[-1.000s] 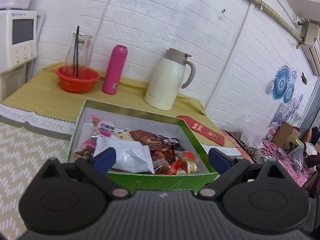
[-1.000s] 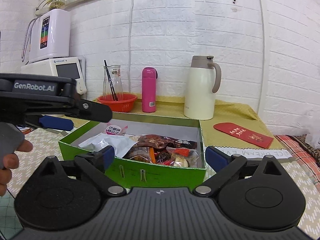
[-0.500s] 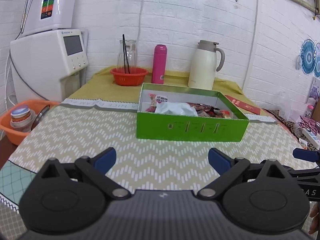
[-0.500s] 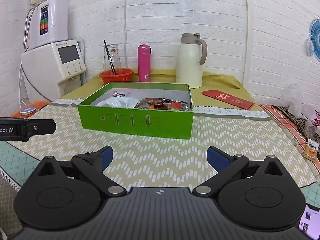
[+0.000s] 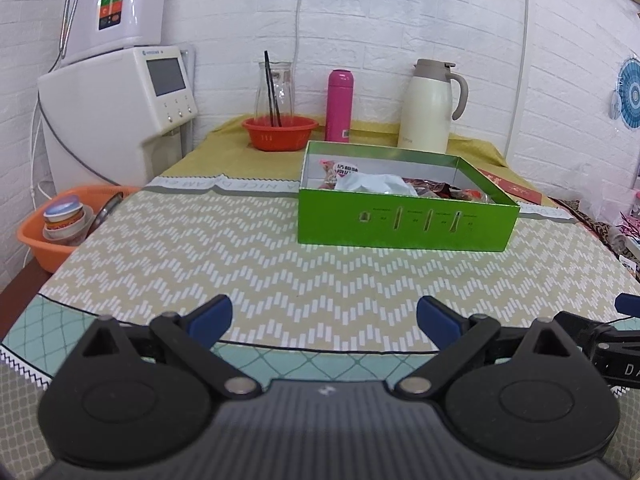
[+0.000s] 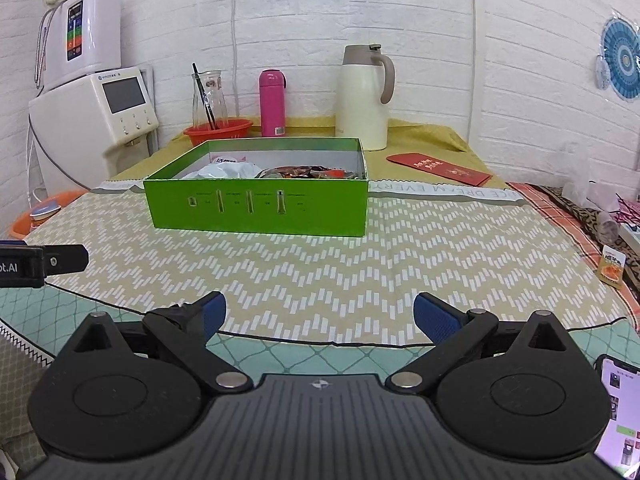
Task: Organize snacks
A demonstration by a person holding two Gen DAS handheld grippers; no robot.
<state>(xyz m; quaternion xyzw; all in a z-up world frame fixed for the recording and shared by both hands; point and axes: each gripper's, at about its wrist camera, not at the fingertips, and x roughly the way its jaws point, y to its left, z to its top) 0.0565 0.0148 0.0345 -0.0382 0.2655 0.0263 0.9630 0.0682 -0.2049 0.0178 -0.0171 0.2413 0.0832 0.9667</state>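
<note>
We hold both grippers low in the frame, over the near edge of the table (image 5: 248, 264). The left gripper (image 5: 324, 318) has its blue fingers spread wide with nothing between them; so does the right gripper (image 6: 320, 314). The green box (image 5: 404, 220) sits at centre frame, well apart from both, and the snacks (image 5: 376, 182) lie heaped inside it.
</note>
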